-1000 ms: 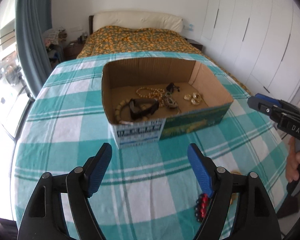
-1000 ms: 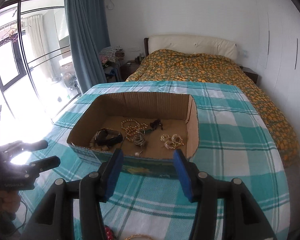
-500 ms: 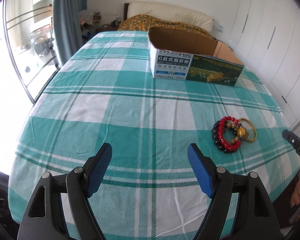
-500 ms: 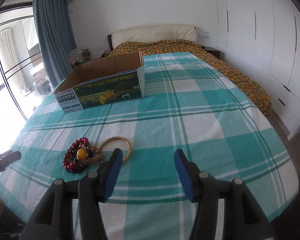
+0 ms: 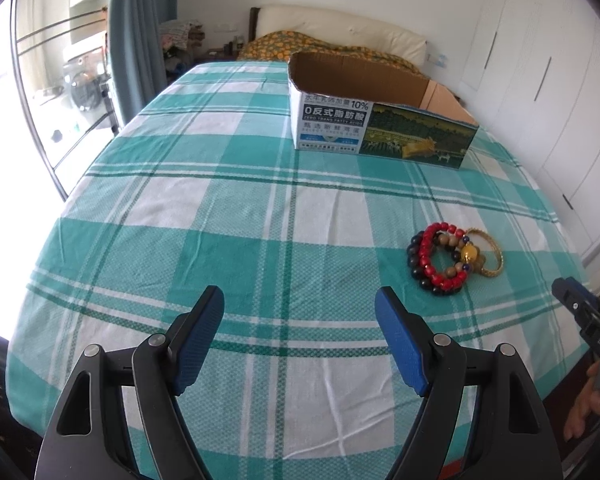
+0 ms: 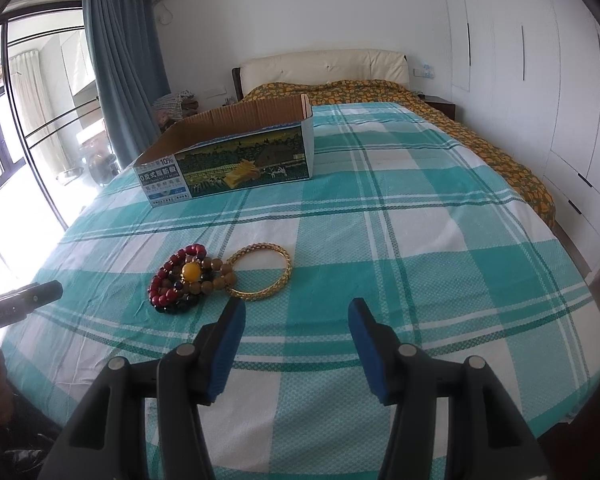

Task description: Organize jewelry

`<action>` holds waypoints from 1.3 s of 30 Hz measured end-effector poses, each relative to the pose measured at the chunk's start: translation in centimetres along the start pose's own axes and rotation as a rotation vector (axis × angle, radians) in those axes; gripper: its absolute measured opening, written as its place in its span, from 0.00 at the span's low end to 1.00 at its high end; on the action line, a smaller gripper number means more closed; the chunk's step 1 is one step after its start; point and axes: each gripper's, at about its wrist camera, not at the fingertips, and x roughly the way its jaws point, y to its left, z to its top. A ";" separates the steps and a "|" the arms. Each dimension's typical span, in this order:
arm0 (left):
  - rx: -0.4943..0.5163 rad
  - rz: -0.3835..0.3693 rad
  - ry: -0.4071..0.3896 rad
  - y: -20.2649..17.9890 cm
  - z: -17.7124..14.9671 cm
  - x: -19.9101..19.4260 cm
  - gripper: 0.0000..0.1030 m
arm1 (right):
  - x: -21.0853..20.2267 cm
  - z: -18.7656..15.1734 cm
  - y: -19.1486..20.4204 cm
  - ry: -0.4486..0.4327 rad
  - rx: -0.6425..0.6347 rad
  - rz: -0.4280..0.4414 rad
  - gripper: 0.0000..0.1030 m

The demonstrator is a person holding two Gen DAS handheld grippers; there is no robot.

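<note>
A pile of beaded bracelets (image 5: 440, 260) (image 6: 184, 280), red, dark and brown with one amber bead, lies on the checked cloth. A gold mesh bangle (image 5: 488, 254) (image 6: 262, 276) touches its side. An open cardboard box (image 5: 380, 116) (image 6: 228, 160) stands farther back; its inside is hidden from here. My left gripper (image 5: 300, 300) is open over bare cloth, left of and nearer than the pile. My right gripper (image 6: 296, 314) is open, just short of the bangle, nothing between its fingers.
The table (image 5: 204, 208) is round, covered by a teal and white checked cloth, its edge close below both grippers. A bed (image 6: 440, 120) lies behind, wardrobes (image 6: 540, 80) to the right, a window and curtain (image 6: 116, 60) to the left.
Both grippers pulled back from above the box toward the near edge and sank. The box now stands far off; the bracelets and bangle came into full view. Jaws kept their width.
</note>
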 end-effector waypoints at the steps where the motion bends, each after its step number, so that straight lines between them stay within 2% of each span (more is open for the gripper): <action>1: -0.002 -0.001 0.002 0.0 0.0 0.0 0.77 | 0.0 0.0 0.0 0.000 0.001 0.002 0.53; 6: -0.007 -0.007 0.013 0.0 -0.1 0.1 0.77 | -0.3 -0.3 -0.1 -0.011 0.011 0.011 0.53; 18: 0.038 -0.029 0.044 -1.3 -0.9 0.7 0.77 | 0.8 -1.0 0.8 0.036 0.000 0.058 0.53; 26: 0.104 -0.098 0.045 -3.6 -0.9 0.8 0.77 | 1.3 -1.3 1.2 0.062 -0.005 0.076 0.53; 31: 0.112 -0.110 0.056 -4.1 -1.0 1.1 0.77 | 1.9 -0.5 2.2 0.083 -0.011 0.180 0.52; 34: 0.092 -0.102 0.065 -3.7 -1.0 1.3 0.77 | 3.2 0.8 3.6 0.098 -0.021 0.260 0.38; 37: 0.075 -0.093 0.063 -3.2 -1.0 1.2 0.77 | 5.4 1.9 5.0 0.133 -0.017 0.322 0.34; 39: 0.068 -0.085 0.060 -2.8 -1.1 1.1 0.77 | 6.9 2.4 5.9 0.152 -0.026 0.325 0.33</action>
